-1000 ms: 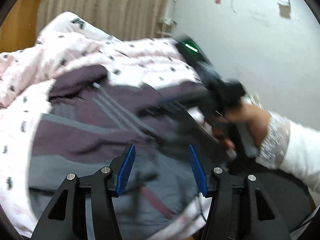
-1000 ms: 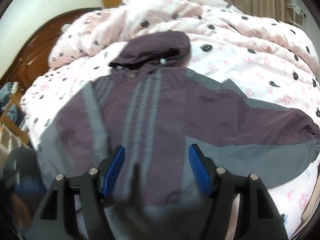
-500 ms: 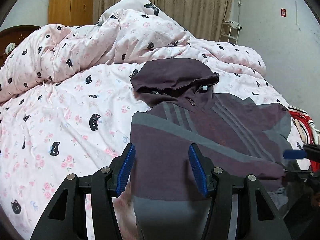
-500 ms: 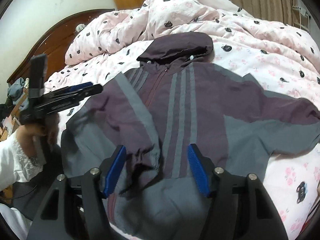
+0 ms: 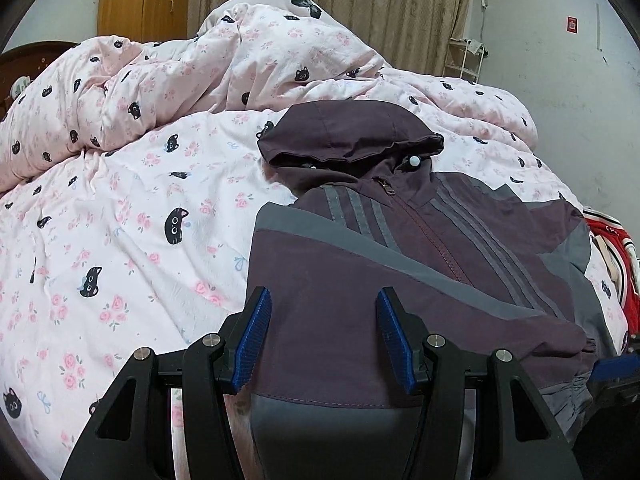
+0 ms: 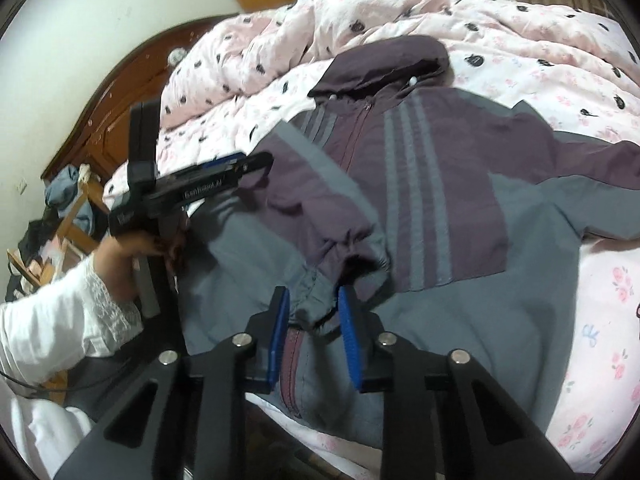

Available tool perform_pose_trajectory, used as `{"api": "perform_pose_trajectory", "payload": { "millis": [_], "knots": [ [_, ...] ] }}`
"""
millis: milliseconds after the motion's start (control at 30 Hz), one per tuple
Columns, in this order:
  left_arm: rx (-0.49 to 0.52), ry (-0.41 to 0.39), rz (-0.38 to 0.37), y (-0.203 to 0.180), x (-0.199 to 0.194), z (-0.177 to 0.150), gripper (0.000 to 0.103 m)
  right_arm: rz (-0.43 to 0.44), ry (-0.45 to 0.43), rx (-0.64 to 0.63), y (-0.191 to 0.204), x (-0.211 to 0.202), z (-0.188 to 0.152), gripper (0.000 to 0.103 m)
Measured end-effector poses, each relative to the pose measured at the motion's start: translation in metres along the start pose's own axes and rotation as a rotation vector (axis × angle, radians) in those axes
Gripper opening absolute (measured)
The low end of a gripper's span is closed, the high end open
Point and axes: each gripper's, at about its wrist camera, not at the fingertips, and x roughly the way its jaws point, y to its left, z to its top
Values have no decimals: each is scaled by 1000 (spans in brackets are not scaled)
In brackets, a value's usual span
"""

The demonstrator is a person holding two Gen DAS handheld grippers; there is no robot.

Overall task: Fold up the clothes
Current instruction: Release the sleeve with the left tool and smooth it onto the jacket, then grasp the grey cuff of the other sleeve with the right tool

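Pink cat-print duvet (image 5: 132,216) under purple hooded jacket (image 5: 404,264), beige curtains (image 5: 360,4) behind.

On your left gripper (image 6: 240,168), seen from the right wrist, white lettering runs along the body but is too blurred to read. The red sign (image 5: 572,24) on the wall is too small to read.

right gripper (image 6: 312,312) narrowed, fingers now around sleeve cuff (image 6: 320,300)

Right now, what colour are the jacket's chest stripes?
Grey, three per side, on the dark purple jacket. Clearest in the right wrist view.
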Motion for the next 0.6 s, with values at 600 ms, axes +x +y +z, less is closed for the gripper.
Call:
{"api": "perform_pose_trajectory", "payload": {
  "millis": [600],
  "knots": [
    [73, 45, 49, -10, 10, -8, 50, -40, 119, 83, -20, 26, -2, 7]
  ]
}}
